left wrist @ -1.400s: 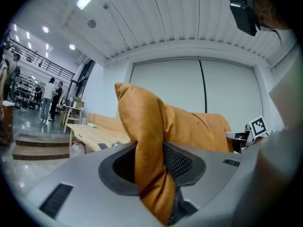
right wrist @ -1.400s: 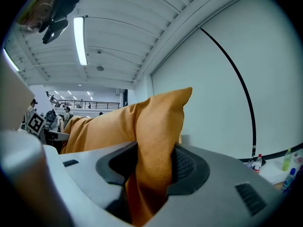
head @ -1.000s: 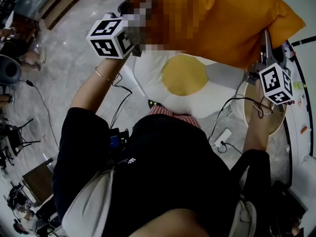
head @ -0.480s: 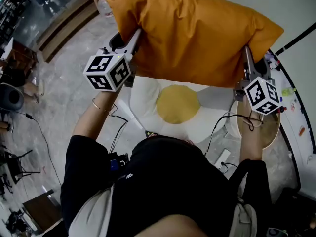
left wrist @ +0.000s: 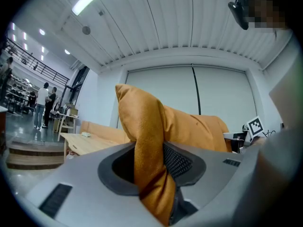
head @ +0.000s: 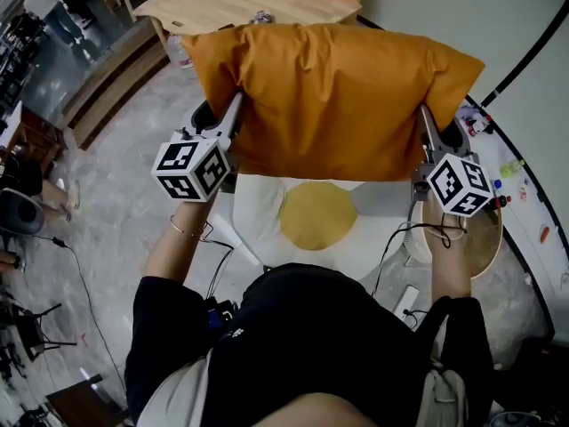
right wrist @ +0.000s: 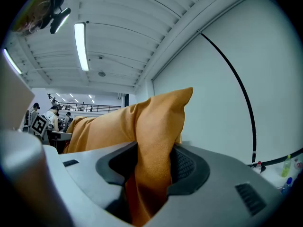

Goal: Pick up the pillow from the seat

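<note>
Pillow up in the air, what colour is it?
The pillow is plain orange all over. It shows best in the head view.

Seen from the head view, the large orange fabric pillow point(head: 333, 96) was cut off by the top edge of the picture a second ago, with only its lower part showing. Now it appears whole in the upper middle, both top corners in sight. The left tongs point(head: 236, 105) and right tongs point(head: 424, 116) at its sides were at unequal heights in the frame, the left much higher. They now sit nearly level and lower down. A light wooden table point(head: 249, 3) has come into view beyond the pillow. The white cushion with a round yellow centre point(head: 258, 216) has dropped lower in the frame.
</note>
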Demonstrator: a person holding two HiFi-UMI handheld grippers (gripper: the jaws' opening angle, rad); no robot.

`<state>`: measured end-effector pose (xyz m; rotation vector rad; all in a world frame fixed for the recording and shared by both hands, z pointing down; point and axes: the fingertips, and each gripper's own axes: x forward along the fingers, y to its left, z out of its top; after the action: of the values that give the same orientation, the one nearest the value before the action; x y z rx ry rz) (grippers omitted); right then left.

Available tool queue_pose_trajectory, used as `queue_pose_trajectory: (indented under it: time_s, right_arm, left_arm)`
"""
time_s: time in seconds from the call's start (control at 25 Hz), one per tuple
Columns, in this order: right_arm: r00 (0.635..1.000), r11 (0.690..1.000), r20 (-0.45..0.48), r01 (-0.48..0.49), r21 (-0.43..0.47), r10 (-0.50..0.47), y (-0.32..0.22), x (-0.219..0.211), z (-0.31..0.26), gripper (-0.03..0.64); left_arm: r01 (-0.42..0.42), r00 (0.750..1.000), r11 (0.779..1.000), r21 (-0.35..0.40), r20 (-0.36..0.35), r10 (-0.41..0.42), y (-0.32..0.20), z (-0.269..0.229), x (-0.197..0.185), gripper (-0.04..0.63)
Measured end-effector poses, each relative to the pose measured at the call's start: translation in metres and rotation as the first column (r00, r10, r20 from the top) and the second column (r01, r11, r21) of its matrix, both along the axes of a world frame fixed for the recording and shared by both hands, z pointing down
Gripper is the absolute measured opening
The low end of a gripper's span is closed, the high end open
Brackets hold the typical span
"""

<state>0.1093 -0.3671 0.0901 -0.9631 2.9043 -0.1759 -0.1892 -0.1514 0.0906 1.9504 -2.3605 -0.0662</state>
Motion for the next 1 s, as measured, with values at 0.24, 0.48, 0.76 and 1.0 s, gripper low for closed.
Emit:
queue_pose_trajectory:
  time_s: [0.24,0.48,0.76,1.0]
  right_arm:
    - [1.000,1.000,0.003,0.007,0.002,-0.007,-0.004,0.005,0.002,0.207]
    - [1.000,1.000,0.016,0.013,-0.007,-0.013,0.001,0.007,0.002,0.207]
    - [1.000,1.000,0.003,0.009,-0.014,-0.009,0.002,0.011,0.006,0.207]
    - [1.000,1.000,-0.003,0.005,-0.015,-0.005,0.003,0.010,0.005,0.207]
  left_arm:
    - [0.004,1.000,1.000,-0.002,0.001,-0.004,-0.001,0.004,0.006,0.152]
    - [0.011,1.000,1.000,0.002,0.022,-0.011,0.004,-0.003,0.008,0.152]
    - [0.007,1.000,1.000,-0.009,0.010,-0.007,0.005,0.003,0.013,0.152]
    - [0.006,1.000,1.000,-0.013,-0.004,-0.006,0.007,0.004,0.012,0.152]
